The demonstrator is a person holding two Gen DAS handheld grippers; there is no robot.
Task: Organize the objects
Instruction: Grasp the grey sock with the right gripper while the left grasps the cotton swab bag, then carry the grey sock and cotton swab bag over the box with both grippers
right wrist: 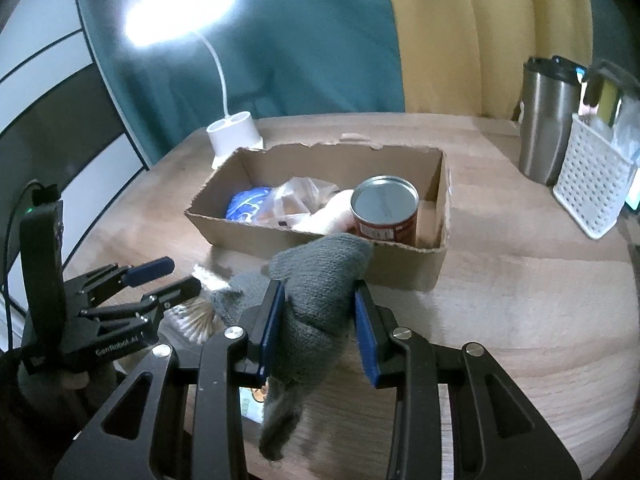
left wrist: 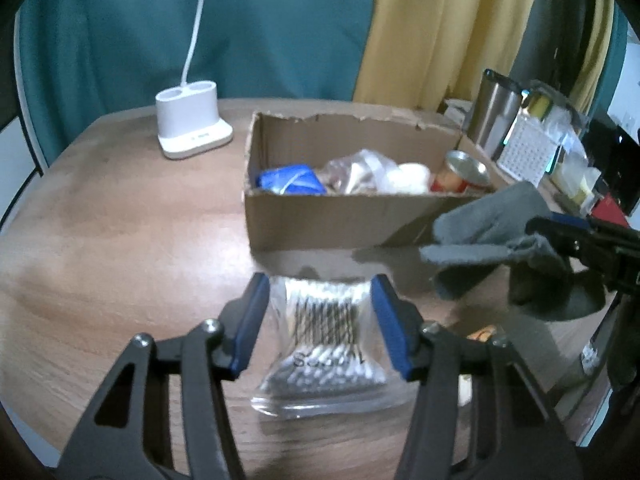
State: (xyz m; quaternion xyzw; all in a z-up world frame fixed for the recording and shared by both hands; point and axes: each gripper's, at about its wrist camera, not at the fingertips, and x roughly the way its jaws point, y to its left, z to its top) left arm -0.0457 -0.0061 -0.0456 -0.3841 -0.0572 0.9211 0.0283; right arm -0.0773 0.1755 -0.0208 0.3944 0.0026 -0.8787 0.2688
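My left gripper (left wrist: 320, 292) is shut on a clear bag of cotton swabs (left wrist: 324, 344), held above the wooden table just in front of the cardboard box (left wrist: 344, 216). My right gripper (right wrist: 318, 292) is shut on a grey knitted glove (right wrist: 316, 304), held near the box's front wall (right wrist: 400, 264). The glove also shows at the right of the left wrist view (left wrist: 488, 232). The box holds a blue packet (right wrist: 246, 204), a clear plastic bag (right wrist: 296, 200), a pale soft item (right wrist: 332, 212) and a red tin can (right wrist: 386, 212). The left gripper (right wrist: 160, 280) with the swabs (right wrist: 192, 320) shows at the left of the right wrist view.
A white lamp base (left wrist: 192, 128) stands behind the box at left, its lit head (right wrist: 180, 8) overhead. A steel tumbler (right wrist: 548, 120) and a white perforated basket (right wrist: 596, 176) stand at the right. Curtains hang behind the round table (left wrist: 120, 220).
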